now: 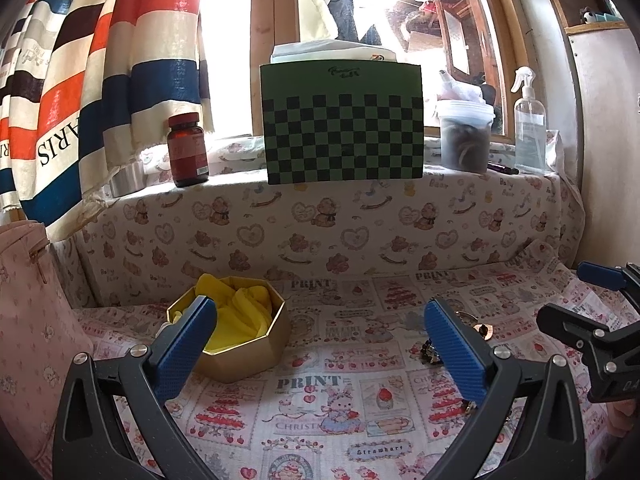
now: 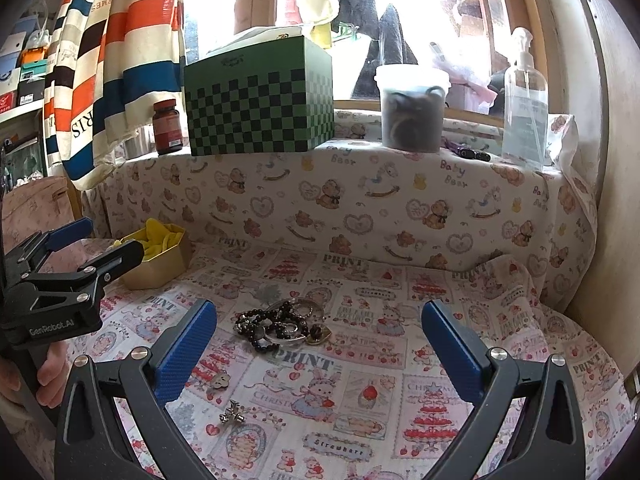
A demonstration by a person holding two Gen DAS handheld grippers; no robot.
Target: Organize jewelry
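From the left wrist, your left gripper (image 1: 320, 344) hangs with jaws released and nothing between them. The gold hexagonal box (image 1: 240, 344), lined with yellow cloth (image 1: 244, 312), sits just ahead on the left, partly behind the left finger. The jewelry pile (image 1: 434, 350) lies to the right, mostly hidden behind the right finger (only some dark beads and a gold glint show). Your right gripper (image 1: 588, 312) enters from the right edge.

From the right wrist, your right gripper (image 2: 318, 344) is also spread wide and empty, and the jewelry pile (image 2: 282, 322) lies just ahead between the fingers, slightly left of centre, its tangle running roughly left to right. This arm looks the nearer for a pick. Two small silver pieces (image 2: 230, 398) lie closer in, by the left finger. The gold hexagonal box (image 2: 160, 258) sits far left, beyond your left gripper (image 2: 86, 256).

The table wears a soft printed cloth (image 2: 360, 380); the window ledge behind carries a green checkered box (image 2: 260, 108).
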